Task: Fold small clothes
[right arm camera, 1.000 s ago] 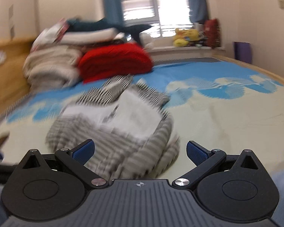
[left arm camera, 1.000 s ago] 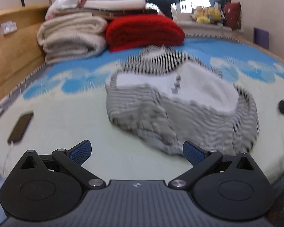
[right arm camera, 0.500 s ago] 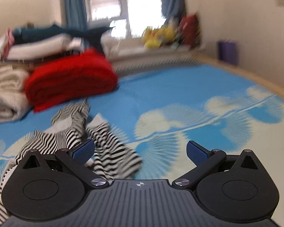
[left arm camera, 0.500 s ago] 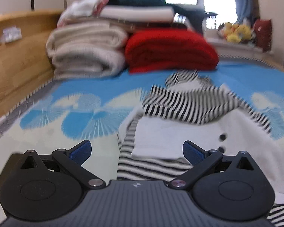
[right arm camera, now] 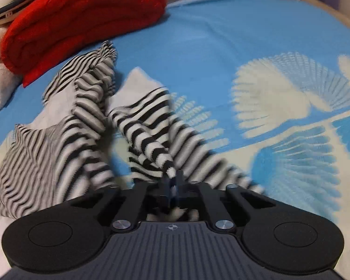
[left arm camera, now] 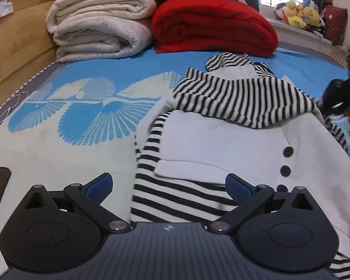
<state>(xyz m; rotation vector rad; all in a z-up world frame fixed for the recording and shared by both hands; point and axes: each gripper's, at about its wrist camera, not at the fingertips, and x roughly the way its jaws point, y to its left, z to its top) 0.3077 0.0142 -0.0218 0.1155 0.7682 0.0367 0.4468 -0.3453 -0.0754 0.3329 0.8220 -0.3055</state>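
Right gripper [right arm camera: 172, 184] jaws pinch the striped sleeve [right arm camera: 151, 144] tip. Left gripper [left arm camera: 169, 183] jaws wide apart, w/ the striped top [left arm camera: 221, 140] at 12 o'clock.

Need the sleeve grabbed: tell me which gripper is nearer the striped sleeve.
Right. The right gripper is shut on the striped sleeve; the left gripper is open, over the garment's hem.

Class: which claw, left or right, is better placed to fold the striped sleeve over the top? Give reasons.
Right. The right claw is shut on the sleeve end. The left claw stands open over the top's hem, holding nothing.
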